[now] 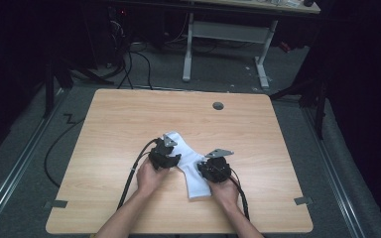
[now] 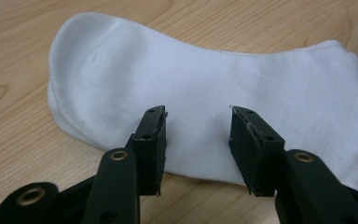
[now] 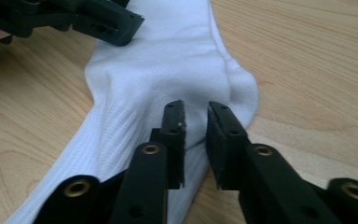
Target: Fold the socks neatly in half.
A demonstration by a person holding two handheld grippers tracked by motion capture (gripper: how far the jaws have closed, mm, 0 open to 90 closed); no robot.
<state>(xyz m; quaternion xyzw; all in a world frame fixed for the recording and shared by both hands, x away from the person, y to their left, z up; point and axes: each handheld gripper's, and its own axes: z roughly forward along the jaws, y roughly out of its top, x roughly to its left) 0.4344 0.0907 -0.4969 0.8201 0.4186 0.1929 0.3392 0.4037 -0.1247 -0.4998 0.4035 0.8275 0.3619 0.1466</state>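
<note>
One wooden table [image 1: 129, 119] carries one white sock [image 1: 193, 171], lying flat and bent at the heel just nearer the person than the table's middle; the table's one grey cable grommet [image 1: 218, 105] lies well beyond the sock, near the far edge. Two hand-held grippers sit at the sock: the left gripper [image 2: 198, 140] over its toe half, jaws spread moderately wide above the fabric with nothing pinched. The right gripper [image 3: 196, 135] sits at the heel bend, jaws narrowed to a slim gap; whether they pinch a fold cannot be told.
</note>
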